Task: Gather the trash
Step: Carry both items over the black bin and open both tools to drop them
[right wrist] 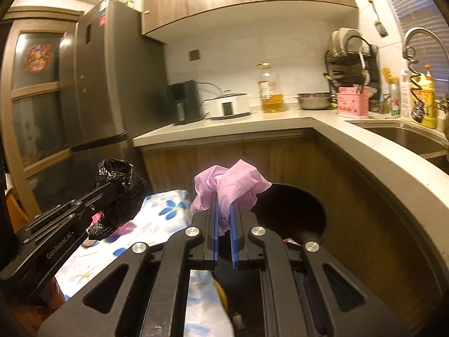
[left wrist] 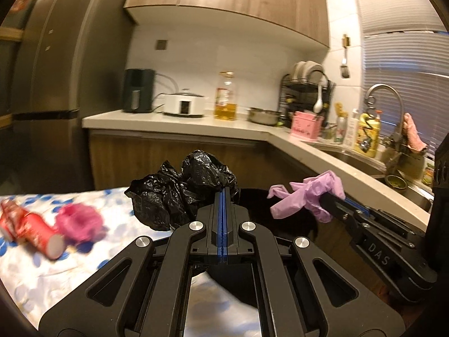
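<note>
Trash is hanging in both grippers: your left gripper (left wrist: pixel 223 196) is pinching a black plastic bag (left wrist: pixel 179 188), your right gripper (right wrist: pixel 224 210) is clamping a purple glove (right wrist: pixel 233 185). At ten o'clock, a red can (left wrist: pixel 31 227) is lying on the floral surface (left wrist: pixel 118 219); the dark bin (right wrist: pixel 291 210) is sitting beyond at one o'clock.

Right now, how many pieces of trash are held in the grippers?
2. The black plastic bag is in the left gripper; the purple glove is in the right gripper. More trash lies on the table.
</note>
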A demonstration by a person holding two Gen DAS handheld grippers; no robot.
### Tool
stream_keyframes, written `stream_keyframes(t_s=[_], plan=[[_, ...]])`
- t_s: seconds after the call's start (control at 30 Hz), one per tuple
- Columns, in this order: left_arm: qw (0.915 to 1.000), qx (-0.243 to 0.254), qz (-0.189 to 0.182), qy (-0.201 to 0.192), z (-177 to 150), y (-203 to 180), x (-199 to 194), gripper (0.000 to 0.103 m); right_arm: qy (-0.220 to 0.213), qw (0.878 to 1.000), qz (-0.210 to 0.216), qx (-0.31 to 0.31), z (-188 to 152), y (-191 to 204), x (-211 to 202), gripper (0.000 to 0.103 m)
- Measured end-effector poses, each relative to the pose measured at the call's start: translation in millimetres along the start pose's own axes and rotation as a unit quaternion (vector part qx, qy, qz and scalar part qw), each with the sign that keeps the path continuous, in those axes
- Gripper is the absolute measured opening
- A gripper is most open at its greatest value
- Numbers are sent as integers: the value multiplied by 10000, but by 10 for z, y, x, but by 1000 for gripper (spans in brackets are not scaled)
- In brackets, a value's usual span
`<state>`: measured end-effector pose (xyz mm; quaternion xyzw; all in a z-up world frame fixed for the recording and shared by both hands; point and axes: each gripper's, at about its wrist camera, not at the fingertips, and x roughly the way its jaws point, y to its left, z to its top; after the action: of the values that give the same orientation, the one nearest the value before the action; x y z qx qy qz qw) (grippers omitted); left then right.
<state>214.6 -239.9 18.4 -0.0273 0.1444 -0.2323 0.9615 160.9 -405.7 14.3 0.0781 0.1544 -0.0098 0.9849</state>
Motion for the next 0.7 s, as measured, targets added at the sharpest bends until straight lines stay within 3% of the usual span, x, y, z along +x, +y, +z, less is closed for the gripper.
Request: stream_keyframes(t_s=[0.27,0.7], plan=[[9991,264,-318,46,52,-345,337,0,-48,9998,-126,156,32,-214,45,8],[9986,300,-398,188,30,-403,633,0,6,9996,-193,218,28,-322,164,8]])
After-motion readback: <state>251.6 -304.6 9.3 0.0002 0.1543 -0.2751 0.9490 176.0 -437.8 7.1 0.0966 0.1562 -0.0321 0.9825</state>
